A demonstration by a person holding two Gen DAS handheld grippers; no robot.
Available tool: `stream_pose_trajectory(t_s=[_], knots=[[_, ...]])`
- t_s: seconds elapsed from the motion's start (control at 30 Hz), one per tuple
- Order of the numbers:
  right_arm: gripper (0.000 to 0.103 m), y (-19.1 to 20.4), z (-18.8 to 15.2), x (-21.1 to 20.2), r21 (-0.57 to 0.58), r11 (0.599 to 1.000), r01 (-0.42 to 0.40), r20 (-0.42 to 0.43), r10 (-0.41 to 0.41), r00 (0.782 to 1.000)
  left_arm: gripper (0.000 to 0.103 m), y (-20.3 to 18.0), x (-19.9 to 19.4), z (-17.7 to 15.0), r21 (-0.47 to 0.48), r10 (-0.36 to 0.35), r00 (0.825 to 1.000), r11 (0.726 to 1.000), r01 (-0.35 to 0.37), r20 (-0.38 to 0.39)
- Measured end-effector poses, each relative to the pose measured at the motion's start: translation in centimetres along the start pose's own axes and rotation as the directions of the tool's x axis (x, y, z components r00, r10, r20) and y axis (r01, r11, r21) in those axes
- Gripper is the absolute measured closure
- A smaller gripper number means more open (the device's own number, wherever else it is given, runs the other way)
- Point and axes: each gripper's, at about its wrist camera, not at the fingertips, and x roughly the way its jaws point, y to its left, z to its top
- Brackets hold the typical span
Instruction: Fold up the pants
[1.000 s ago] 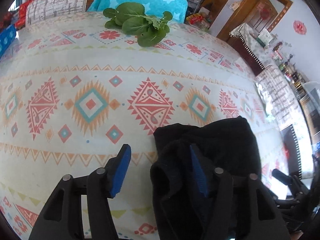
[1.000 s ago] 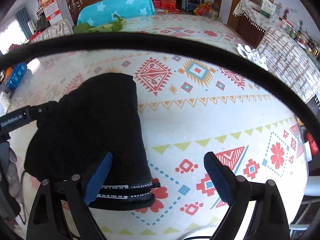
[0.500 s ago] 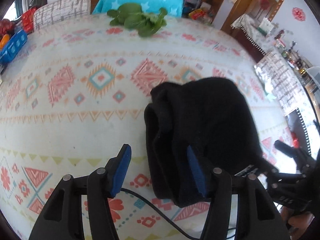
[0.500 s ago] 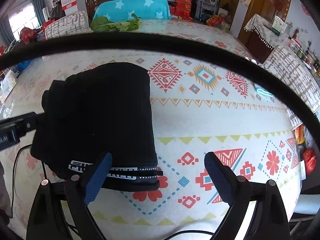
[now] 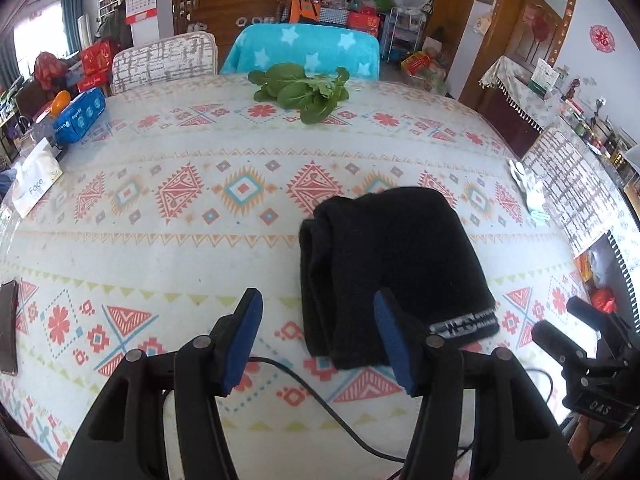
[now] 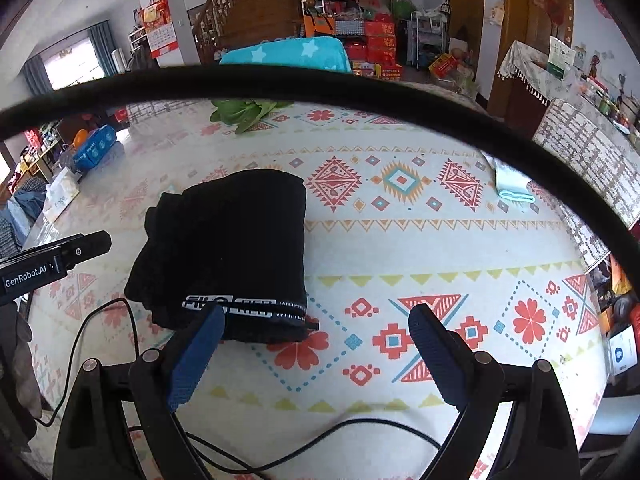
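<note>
Now the folded pants [image 5: 392,264] are lying on the patterned desk [image 5: 160,240], waistband toward the camera. Above them the left claw [image 5: 318,336] is hovering with its jaws apart and nothing between them, its right pad [image 5: 394,344] showing in front of the cloth. Likewise, the right claw [image 6: 316,356] is hanging wide and empty, just right of the pants. Greens [image 5: 304,90] are sitting at the desk's far edge.
</note>
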Motion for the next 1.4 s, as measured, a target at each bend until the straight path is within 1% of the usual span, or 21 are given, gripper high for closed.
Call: stream_pose_trajectory(t_s=[0.07, 0.13, 0.2, 0.3, 0.33, 0.43, 0.5, 0.57, 0.67, 0.73, 0.87, 0.93, 1.0, 1.13, 1.2, 1.3, 1.4], knots=[[0.007, -0.1, 0.0, -0.1, -0.015, 1.0, -0.013, 0.004, 0.013, 1.0, 0.046, -0.5, -0.4, -0.7, 0.008, -0.003, 1.0, 1.0, 0.003, -0.006], [0.008, -0.3, 0.7, 0.4, -0.017, 0.999, -0.028, -0.001, 0.028, 1.0, 0.046, -0.9, -0.5, -1.1, 0.017, 0.002, 1.0, 1.0, -0.001, -0.011], [0.009, -0.3, 2.1, 1.1, -0.01, 0.997, -0.082, 0.002, 0.082, 0.997, 0.046, -1.0, -0.5, -1.4, 0.018, 0.008, 1.0, 1.0, -0.008, -0.013], [0.021, 0.5, 4.6, 3.0, -0.024, 0.992, -0.12, -0.017, 0.12, 0.993, 0.046, -1.1, -0.6, -1.6, 0.012, 0.018, 1.0, 1.0, -0.018, -0.014], [0.022, 0.9, 5.5, 3.9, -0.024, 0.991, -0.13, -0.034, 0.129, 0.991, 0.046, -1.1, -0.6, -1.7, 0.011, 0.022, 1.0, 1.0, -0.022, -0.014], [0.023, 2.0, 7.8, 7.2, -0.012, 0.988, -0.156, -0.087, 0.155, 0.984, 0.046, -1.0, -0.4, -1.7, 0.012, 0.037, 0.999, 0.999, -0.036, -0.02], [0.023, 2.8, 8.5, 9.5, -0.016, 0.987, -0.161, -0.128, 0.157, 0.979, 0.046, -0.9, -0.2, -1.7, 0.012, 0.044, 0.999, 0.999, -0.044, -0.027], [0.023, 3.7, 8.9, 12.0, -0.033, 0.987, -0.156, -0.183, 0.148, 0.972, 0.046, -0.6, 0.1, -1.7, 0.012, 0.052, 0.998, 0.999, -0.052, -0.035], [0.023, 4.3, 8.5, 15.0, -0.058, 0.991, -0.117, -0.245, 0.099, 0.964, 0.046, -0.1, 0.6, -1.6, 0.011, 0.057, 0.997, 0.998, -0.057, -0.052], [0.018, 4.2, 8.4, 15.9, -0.045, 0.991, -0.126, -0.256, 0.111, 0.96, 0.046, 0.2, 1.0, -1.5, 0.007, 0.059, 0.996, 0.998, -0.059, -0.063], [0.015, 3.1, 8.4, 16.7, 0.007, 0.985, -0.172, -0.284, 0.167, 0.944, 0.046, 0.9, 2.2, -1.3, -0.011, 0.057, 0.994, 0.998, -0.058, -0.098], [0.015, 2.7, 8.5, 16.2, 0.013, 0.983, -0.183, -0.269, 0.18, 0.946, 0.046, 1.0, 2.6, -1.3, -0.015, 0.053, 0.992, 0.998, -0.055, -0.11], [0.015, 2.4, 8.7, 14.6, 0.003, 0.986, -0.164, -0.226, 0.161, 0.961, 0.046, 1.1, 3.0, -1.3, -0.017, 0.052, 0.992, 0.998, -0.054, -0.117], [0.015, 1.1, 8.8, 10.2, 0.012, 0.985, -0.172, -0.136, 0.172, 0.976, 0.046, 1.2, 3.0, -1.3, -0.022, 0.052, 0.992, 0.998, -0.055, -0.116], [0.015, 0.0, 8.3, 7.6, 0.023, 0.985, -0.173, -0.099, 0.175, 0.98, 0.046, 1.4, 2.9, -1.4, -0.03, 0.05, 0.992, 0.998, -0.054, -0.118], [0.015, -2.5, 6.4, 3.9, 0.071, 0.979, -0.193, -0.058, 0.197, 0.979, 0.046, 1.8, 2.4, -2.1, -0.046, 0.037, 0.992, 0.998, -0.043, -0.122], [0.015, -5.4, 3.3, 1.1, 0.107, 0.981, -0.164, -0.055, 0.17, 0.984, 0.046, 2.7, 1.5, -3.4, -0.068, 0.038, 0.991, 0.997, -0.047, -0.131]])
